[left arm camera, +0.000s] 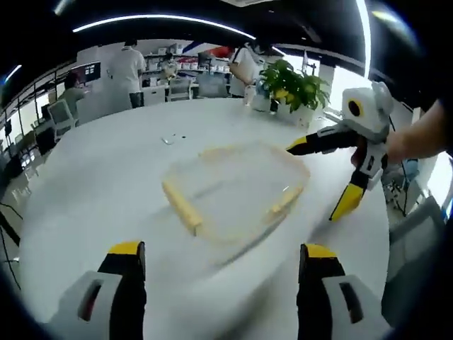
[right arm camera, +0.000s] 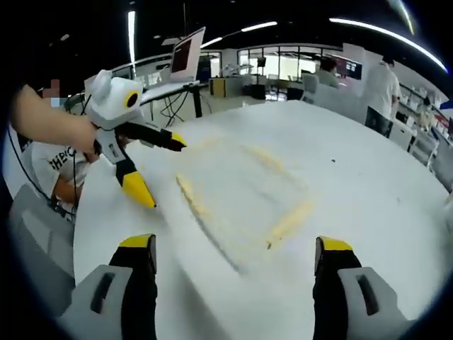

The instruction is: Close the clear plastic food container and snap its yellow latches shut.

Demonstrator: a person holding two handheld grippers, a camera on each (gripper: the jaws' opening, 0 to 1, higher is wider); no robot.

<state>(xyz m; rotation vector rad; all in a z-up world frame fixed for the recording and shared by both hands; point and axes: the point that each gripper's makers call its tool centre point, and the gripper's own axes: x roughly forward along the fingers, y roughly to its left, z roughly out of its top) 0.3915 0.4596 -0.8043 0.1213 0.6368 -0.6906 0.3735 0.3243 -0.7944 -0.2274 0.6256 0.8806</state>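
— On the white counter [left arm camera: 85, 177], near the middle, what is seen between the two grippers?

— Nearest the lens in the left gripper view, the left gripper [left arm camera: 221, 262] is held with its jaws wide apart and nothing between them. Just beyond it the container [left arm camera: 237, 188] is found, lying flat on the counter. Past that, at the far right, the right gripper [left arm camera: 327, 177] is seen spread open, empty, close to the container's edge but apart from it.

— And from the other side?

— The same is shown in the right gripper view: the right gripper's own jaws parted and empty, the container ahead, and the left gripper beyond it, held by a hand [right arm camera: 53, 124].

— Which step is judged to be in hand?

— The approach, it would seem. Nothing has been gripped, and both grippers are poised on opposite sides of the container.

— How does the container look?

— Clear and shallow, with yellow latches [left arm camera: 181, 207] along its sides. The picture is blurred, so it cannot be told whether the lid is seated or whether any latch has been snapped down.

— What is called for next?

— A gripper tip would need to be brought onto a latch and pressed down, while the container is steadied by the other, since such a light thing is likely to slide on the smooth counter.

— And farther off?

— A potted plant [left arm camera: 294, 88] is seen at the counter's far edge, and people at desks behind.
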